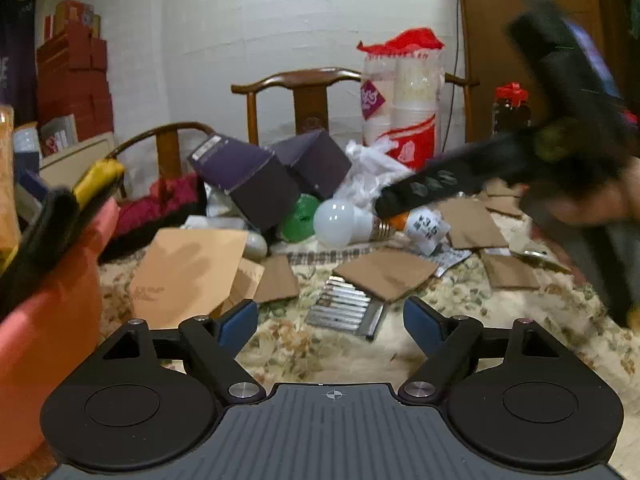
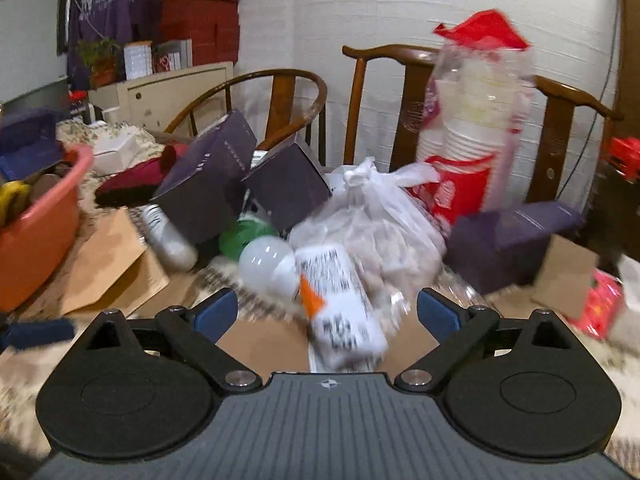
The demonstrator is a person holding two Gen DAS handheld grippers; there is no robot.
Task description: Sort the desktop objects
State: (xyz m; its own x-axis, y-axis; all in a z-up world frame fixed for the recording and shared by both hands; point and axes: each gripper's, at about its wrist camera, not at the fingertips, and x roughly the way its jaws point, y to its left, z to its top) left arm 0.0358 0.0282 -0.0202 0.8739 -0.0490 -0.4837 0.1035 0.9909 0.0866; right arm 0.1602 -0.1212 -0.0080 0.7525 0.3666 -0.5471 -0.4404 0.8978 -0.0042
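My left gripper (image 1: 331, 320) stands open low over the flowered tablecloth (image 1: 320, 356), with nothing between its blue pads. Just ahead lie a silver ribbed pack (image 1: 344, 310) and cardboard pieces (image 1: 384, 274). A white light bulb (image 1: 335, 222) lies further back, screwed end toward its white box (image 1: 426, 228). One blurred black finger (image 1: 424, 190) of my right gripper hangs over that box. In the right wrist view my right gripper (image 2: 327, 312) is open. The white box (image 2: 340, 312) with an orange mark lies between its pads, untouched, and the bulb (image 2: 266, 268) is just beyond.
An orange-pink basin (image 1: 48, 320) holding dark and yellow items stands at the left. Dark purple boxes (image 1: 244, 176), a green object (image 1: 300, 216), a knotted plastic bag (image 2: 372, 216) and bagged paper cups (image 1: 400, 100) crowd the back. Wooden chairs (image 1: 308, 80) stand behind.
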